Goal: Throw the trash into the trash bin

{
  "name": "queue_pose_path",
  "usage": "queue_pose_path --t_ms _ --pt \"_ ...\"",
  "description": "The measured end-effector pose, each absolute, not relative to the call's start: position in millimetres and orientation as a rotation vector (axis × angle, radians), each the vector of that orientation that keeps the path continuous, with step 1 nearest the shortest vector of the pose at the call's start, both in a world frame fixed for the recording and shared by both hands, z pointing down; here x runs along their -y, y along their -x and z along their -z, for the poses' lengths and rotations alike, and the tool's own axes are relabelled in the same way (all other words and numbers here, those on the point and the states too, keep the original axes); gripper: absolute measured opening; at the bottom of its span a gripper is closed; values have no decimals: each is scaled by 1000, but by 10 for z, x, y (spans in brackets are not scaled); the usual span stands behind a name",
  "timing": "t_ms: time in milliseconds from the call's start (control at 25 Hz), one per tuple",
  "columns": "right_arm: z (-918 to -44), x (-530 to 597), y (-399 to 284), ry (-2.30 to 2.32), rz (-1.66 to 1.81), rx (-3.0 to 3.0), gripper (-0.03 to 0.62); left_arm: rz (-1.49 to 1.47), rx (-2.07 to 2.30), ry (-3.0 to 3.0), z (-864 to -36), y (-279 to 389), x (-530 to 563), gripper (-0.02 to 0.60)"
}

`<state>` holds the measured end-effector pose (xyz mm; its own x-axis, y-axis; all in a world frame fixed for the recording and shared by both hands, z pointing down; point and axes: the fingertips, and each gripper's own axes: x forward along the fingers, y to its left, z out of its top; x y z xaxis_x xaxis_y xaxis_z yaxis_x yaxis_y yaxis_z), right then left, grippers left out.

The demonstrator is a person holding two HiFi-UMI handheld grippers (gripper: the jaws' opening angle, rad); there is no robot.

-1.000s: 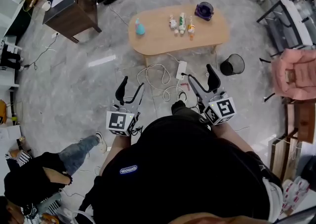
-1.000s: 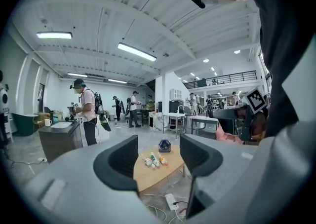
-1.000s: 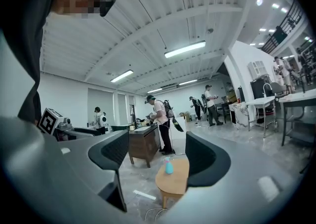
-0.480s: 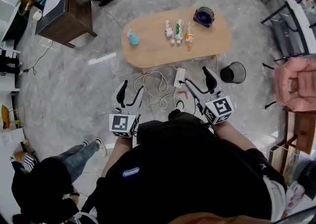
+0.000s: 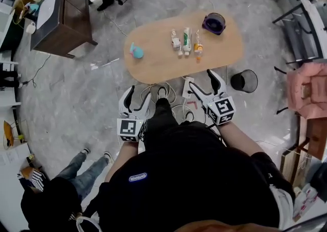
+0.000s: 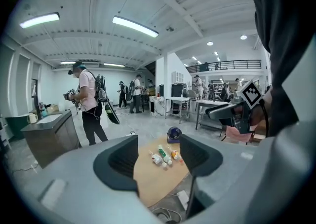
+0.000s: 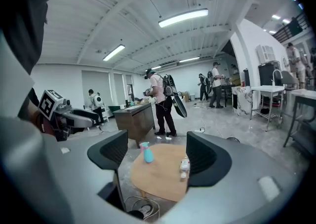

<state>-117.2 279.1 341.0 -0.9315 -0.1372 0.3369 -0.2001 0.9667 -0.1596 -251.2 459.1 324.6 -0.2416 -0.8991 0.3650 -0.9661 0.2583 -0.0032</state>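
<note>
Both empty. Left gripper (image 5: 137, 101) fingers (image 6: 121, 160) are wide apart with nothing between them, and the right gripper (image 5: 205, 86) fingers (image 7: 205, 161) are the same. Both are held low in front of you, short of the counter (image 5: 153, 67).

Likely trash is the three small bottles (image 5: 187, 40), upright in a tight row mid-counter. A blue bottle (image 5: 136, 50) stands alone toward the left end and a purple round thing (image 5: 213, 23) toward the far right end; can't tell whether either counts as trash. The trash bin (image 5: 243, 81) is on the floor just off the counter's right end, mouth up, on your right gripper's side.

Step in hand, as I read it, is the approach; nothing is picked up yet.

- Mind your feet. Cables (image 5: 173, 98) and a power strip (image 5: 187, 84) lie on the floor between you and the counter, so step round them.
- Use the right gripper, since the bin is on its side. Take the rightmost bottle first.
- The bottles stand close together. Come in level with the fingers wide and straddle only one, or you'll tip its neighbours.
- Close around the body of the bottle, not the cap.
- Carry it right over the bin's mouth and get low before you let go.
</note>
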Motion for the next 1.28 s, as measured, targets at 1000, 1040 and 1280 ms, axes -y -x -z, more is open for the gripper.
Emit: queue_pose_path --t_ms 1000,1040,1280 --pt "-5680 -1975 3067 -282 -214 2403 410 -417 1961 -1664 -4430 3753 -4575 253" --pt "-5782 -1942 3116 -281 -208 2387 410 -418 1960 -1651 -4459 3774 -4629 253" --pt "-6357 -1771 3271 -297 -239 2278 411 -425 1993 -1562 -4539 3932 -4949 252"
